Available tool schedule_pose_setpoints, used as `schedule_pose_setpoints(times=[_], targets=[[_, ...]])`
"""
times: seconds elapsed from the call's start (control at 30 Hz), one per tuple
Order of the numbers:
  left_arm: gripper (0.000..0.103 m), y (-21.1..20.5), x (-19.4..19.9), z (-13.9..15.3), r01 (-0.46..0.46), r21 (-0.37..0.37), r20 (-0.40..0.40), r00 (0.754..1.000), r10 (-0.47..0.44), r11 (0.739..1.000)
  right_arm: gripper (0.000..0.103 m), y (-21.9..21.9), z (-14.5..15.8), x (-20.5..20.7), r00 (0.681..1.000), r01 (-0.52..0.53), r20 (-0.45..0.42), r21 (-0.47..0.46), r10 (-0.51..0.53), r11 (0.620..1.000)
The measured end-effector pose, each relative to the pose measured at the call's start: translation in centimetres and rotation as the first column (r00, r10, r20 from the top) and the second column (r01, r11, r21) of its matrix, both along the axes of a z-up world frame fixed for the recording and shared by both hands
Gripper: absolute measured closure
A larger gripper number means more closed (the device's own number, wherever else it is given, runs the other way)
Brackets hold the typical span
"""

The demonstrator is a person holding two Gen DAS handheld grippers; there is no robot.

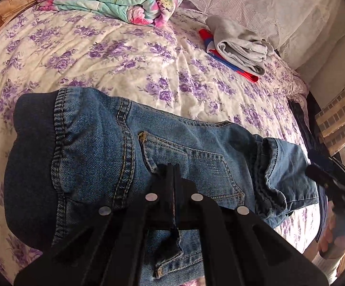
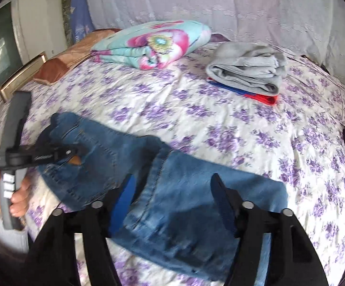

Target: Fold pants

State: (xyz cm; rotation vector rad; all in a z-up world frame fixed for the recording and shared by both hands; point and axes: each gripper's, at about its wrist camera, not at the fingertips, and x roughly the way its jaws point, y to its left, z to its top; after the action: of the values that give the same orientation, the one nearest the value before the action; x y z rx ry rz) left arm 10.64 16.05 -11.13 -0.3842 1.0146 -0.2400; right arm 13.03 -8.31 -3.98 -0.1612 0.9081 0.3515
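Nearest in the left wrist view, the left gripper (image 1: 173,166) has its two black fingers pressed together, pinching a fold of the blue jeans (image 1: 148,147) beside the back pocket (image 1: 191,164); a belt loop hangs down between the finger arms. The right wrist view shows the same gripper (image 2: 77,152) biting into the waistband end of the jeans (image 2: 148,166), held by the person's hand (image 2: 17,190).

The right gripper (image 2: 172,188) hovers just above the leg end of the jeans with its fingers (image 2: 222,197) spread wide, touching nothing that can be seen; the frame is a little blurred.

The jeans lie partly folded along the near edge of the bed, on a white quilt with purple flowers (image 1: 124,54), waistband toward the person's left and leg hems (image 1: 274,174) toward the right.

Farther back, near the right edge of the bed, folded grey sweatpants (image 2: 248,66) sit on top of a red and blue garment (image 2: 260,96). At the far edge, against the white lace covering (image 2: 220,2), rests a folded turquoise blanket with pink flowers (image 2: 153,43), and a tan pillow (image 2: 60,64) lies beside it at the far left corner.
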Motion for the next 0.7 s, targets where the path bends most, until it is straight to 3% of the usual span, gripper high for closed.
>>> schedule_pose_setpoints(times=[0.07, 0.17, 0.23, 0.33, 0.4, 0.47, 0.57, 0.7], targets=[[0.102, 0.0, 0.2, 0.1, 0.007, -0.004, -0.012, 1.0, -0.007, 1.0, 0.071, -0.3, -2.1, 2.4, 0.999, 0.021, -0.048, 0.027, -0.02, 0.999], [0.102, 0.2, 0.6, 0.0, 0.021, -0.021, -0.032, 0.999, -0.022, 1.0, 0.071, 0.6, -7.2, 4.4, 0.993, 0.046, -0.102, -0.051, -0.051, 0.998], [0.102, 0.3, 0.8, 0.1, 0.035, -0.03, -0.045, 0.998, -0.036, 0.999, 0.071, 0.8, -7.4, 4.0, 0.997, 0.052, -0.052, -0.055, -0.055, 0.997], [0.101, 1.1, 0.5, 1.1, 0.054, -0.109, -0.063, 0.996, -0.061, 0.993, 0.071, 0.2, -6.3, 4.2, 0.991, 0.085, -0.104, -0.018, -0.087, 0.996], [0.088, 2.3, -0.6, 2.8, 0.042, -0.154, -0.026, 0.999, -0.047, 0.987, 0.059, -0.4, -5.3, 3.7, 0.988, 0.104, -0.121, 0.023, -0.1, 0.994], [0.051, 3.8, -2.5, 4.8, 0.0, -0.138, 0.027, 1.0, 0.004, 0.99, 0.049, -1.2, -3.7, 1.9, 0.989, 0.103, -0.115, 0.122, -0.089, 0.987], [0.039, 6.2, -5.9, 6.5, -0.074, -0.115, 0.071, 0.994, 0.082, 0.991, 0.036, -1.8, -1.1, -2.0, 0.998, 0.067, -0.022, 0.219, -0.064, 0.973], [0.034, 8.7, -9.6, 5.4, -0.145, -0.194, 0.007, 0.989, 0.15, 0.97, 0.032, -3.4, 0.1, -6.3, 0.997, 0.051, 0.045, 0.321, -0.069, 0.946]])
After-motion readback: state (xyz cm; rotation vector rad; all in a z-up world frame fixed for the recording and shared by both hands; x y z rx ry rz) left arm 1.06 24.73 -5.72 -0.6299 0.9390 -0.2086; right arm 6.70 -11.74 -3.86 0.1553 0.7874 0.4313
